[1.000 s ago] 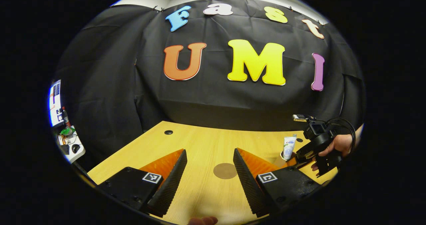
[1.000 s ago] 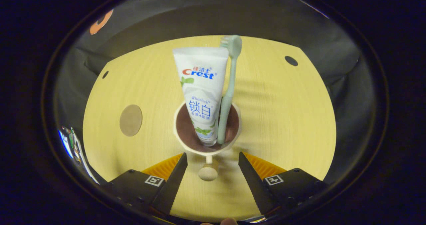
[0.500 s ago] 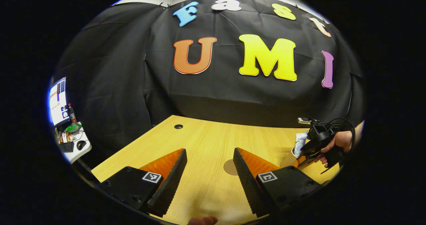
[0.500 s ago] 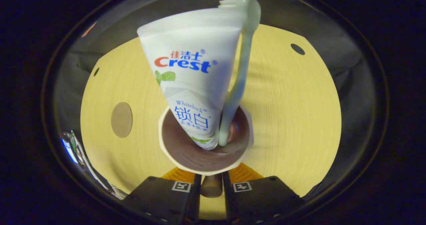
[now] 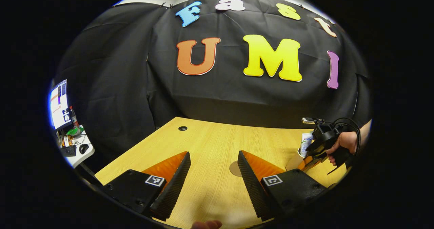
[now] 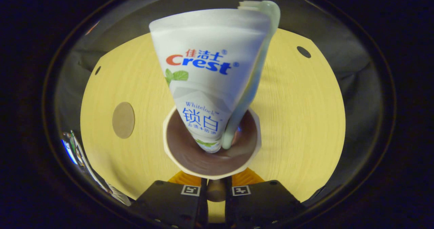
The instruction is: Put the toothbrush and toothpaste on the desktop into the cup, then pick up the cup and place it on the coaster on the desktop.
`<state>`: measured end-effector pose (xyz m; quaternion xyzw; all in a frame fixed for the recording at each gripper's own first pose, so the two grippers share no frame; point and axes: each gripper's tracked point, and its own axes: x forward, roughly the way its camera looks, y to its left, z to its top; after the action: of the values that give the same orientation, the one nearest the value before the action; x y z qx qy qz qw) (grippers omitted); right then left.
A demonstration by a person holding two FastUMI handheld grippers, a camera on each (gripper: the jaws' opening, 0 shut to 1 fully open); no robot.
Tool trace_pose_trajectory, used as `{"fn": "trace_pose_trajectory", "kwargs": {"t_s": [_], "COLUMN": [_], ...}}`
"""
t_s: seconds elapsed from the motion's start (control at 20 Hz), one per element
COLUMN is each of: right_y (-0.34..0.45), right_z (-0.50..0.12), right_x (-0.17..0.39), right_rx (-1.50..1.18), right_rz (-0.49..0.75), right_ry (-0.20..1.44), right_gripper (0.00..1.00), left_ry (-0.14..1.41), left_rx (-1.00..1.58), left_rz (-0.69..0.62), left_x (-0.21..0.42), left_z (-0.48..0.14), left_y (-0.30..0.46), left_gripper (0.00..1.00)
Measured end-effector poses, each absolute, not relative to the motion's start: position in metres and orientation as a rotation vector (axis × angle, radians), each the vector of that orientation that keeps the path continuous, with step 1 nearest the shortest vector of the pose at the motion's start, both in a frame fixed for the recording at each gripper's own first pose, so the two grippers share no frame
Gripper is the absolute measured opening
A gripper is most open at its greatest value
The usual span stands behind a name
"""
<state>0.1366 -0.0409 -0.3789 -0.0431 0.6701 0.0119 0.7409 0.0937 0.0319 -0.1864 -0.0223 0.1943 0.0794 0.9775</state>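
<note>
A cream cup (image 6: 252,147) with a brown inside holds a white toothpaste tube (image 6: 206,76) and a pale green toothbrush (image 6: 252,83), both upright. My right gripper (image 6: 216,192) is shut on the cup's handle (image 6: 216,189) just below the rim, looking down into the cup. A round brown coaster (image 6: 123,120) lies flat on the desk to the cup's left. In the left gripper view, my left gripper (image 5: 213,174) hovers open over the desk, with the coaster (image 5: 235,168) partly behind one finger. Far right there, a hand holds the right gripper (image 5: 313,156) at the cup (image 5: 294,161) with the toothpaste tube (image 5: 306,143).
The light wooden desk (image 5: 210,144) has a cable hole (image 5: 182,128) near its back left and another (image 6: 303,51) at the far right. Black cloth walls the back. A side table (image 5: 76,147) with clutter and a screen stands off the left.
My right gripper closed in on the cup and shut on its handle; the cup now looms slightly closer and shifted right. The left gripper panned left, then held still.
</note>
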Motion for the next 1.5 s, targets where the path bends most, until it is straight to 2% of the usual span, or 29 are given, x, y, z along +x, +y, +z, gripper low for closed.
{"fn": "trace_pose_trajectory", "kwargs": {"t_s": [0.35,0.65,1.2,1.3,1.35,1.4,1.5], "right_y": [0.053,0.133,0.176,0.178,0.178,0.178,0.180], "right_z": [-0.359,-0.336,-0.358,-0.359,-0.358,-0.356,-0.352], "right_x": [0.140,0.139,0.131,0.130,0.134,0.133,0.129], "right_rx": [-0.146,-0.218,-0.302,-0.270,-0.272,-0.275,-0.264], "right_rz": [0.175,0.294,0.309,0.309,0.301,0.299,0.299], "right_ry": [1.418,1.385,1.404,1.411,1.399,1.395,1.389], "right_gripper": [0.19,0.19,0.19,0.24,0.34,0.37,0.50], "left_ry": [0.390,0.396,0.417,0.417,0.417,0.415,0.417], "left_rx": [-0.068,-0.087,-0.102,-0.103,-0.104,-0.107,-0.108], "left_rz": [0.197,0.293,0.396,0.399,0.399,0.396,0.388], "left_x": [0.072,0.042,0.012,0.011,0.012,0.012,0.014], "left_z": [-0.182,-0.180,-0.185,-0.185,-0.185,-0.185,-0.186], "left_y": [0.059,0.098,0.136,0.138,0.139,0.139,0.136], "left_gripper": [0.89,0.89,0.89,0.89,0.89,0.89,0.89]}}
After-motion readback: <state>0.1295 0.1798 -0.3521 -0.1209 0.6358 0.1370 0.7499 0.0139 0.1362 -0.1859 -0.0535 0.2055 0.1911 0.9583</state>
